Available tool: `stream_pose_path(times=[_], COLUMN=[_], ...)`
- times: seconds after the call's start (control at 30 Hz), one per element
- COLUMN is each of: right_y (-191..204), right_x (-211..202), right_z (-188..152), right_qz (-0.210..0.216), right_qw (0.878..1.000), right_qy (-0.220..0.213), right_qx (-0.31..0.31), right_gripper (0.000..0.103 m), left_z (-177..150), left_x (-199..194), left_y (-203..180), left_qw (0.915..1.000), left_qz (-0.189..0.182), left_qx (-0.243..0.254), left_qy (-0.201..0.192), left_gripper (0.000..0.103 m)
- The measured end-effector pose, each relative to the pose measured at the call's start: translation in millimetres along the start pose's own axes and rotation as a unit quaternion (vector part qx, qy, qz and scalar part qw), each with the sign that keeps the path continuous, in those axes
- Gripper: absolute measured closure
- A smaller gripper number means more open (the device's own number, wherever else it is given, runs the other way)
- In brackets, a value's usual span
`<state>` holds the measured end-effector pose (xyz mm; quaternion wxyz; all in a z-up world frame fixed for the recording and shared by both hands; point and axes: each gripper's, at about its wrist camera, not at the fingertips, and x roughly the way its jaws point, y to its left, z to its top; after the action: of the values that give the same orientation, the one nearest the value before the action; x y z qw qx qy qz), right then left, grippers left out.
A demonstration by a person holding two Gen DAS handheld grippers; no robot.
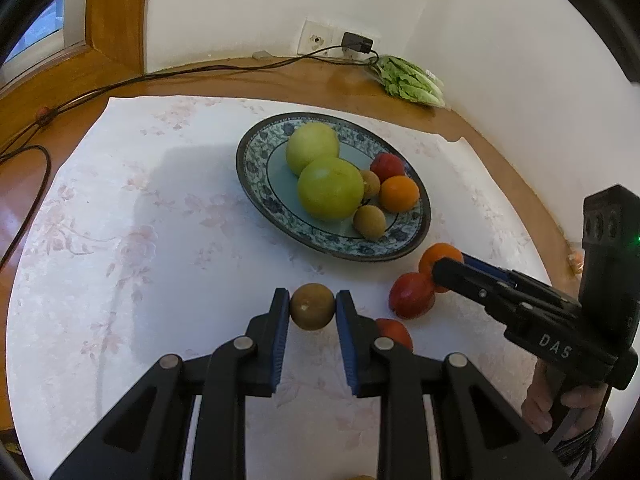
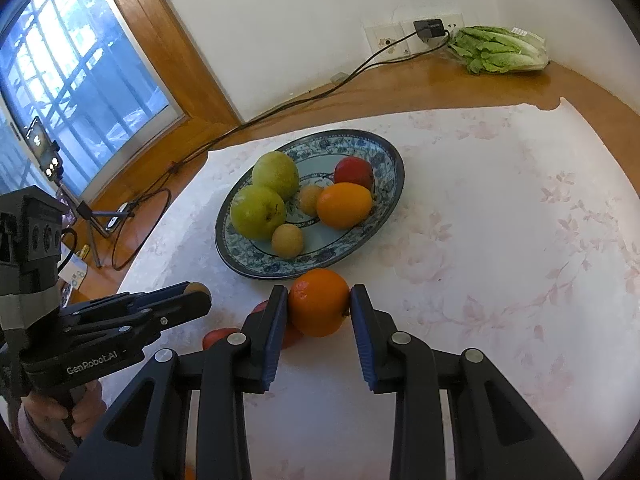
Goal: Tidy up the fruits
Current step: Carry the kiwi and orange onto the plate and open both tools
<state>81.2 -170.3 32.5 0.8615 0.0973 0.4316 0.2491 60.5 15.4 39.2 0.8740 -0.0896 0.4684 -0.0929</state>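
While your left hand-held gripper (image 1: 313, 307) clamps the small round brown fruit (image 1: 312, 306) and your right hand-held gripper (image 2: 319, 304) the firm, slippery orange (image 2: 319, 302) just above the bench near the blue-patterned plate (image 2: 384, 200), keep grips across their middles.

Black tool (image 1: 312, 304) frames, blue ribbed pads (image 1: 282, 344), silver pivot screws (image 1: 245, 343)

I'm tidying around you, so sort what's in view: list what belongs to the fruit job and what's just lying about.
Belongs to the job:
- plate with green pears, an orange, a red fruit, small brown fruits
- brown fruit in the left tongs
- orange in the right tongs
- red fruits on the cloth

Lying about:
- lettuce
- charger and cable
- phone on tripod
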Motion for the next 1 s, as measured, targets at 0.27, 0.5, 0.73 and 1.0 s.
stream_pose_path(times=[0.27, 0.5, 0.73, 1.0], right_y=[-2, 3, 5, 10], right_x=[-3, -8, -11, -11], right_z=[-1, 0, 7, 20], right_qz=[-0.001, -0.010, -0.011, -0.019], right_qw=[1.000, 1.000, 1.000, 0.999], right_qy=[-0.004, -0.015, -0.018, -0.029], right_qx=[0.006, -0.004, -0.005, -0.025], right_gripper=[0.070, 0.070, 0.070, 0.070], left_z=[1, 3, 16, 42], left_x=[-1, -6, -6, 2], left_y=[2, 2, 2, 1], left_qw=[1.0000, 0.9999, 0.9998, 0.9988], left_qz=[0.002, 0.002, 0.008, 0.021], left_qx=[-0.009, -0.006, -0.005, 0.018], left_qy=[-0.001, -0.008, -0.016, -0.041], left_gripper=[0.078, 0.078, 0.078, 0.078])
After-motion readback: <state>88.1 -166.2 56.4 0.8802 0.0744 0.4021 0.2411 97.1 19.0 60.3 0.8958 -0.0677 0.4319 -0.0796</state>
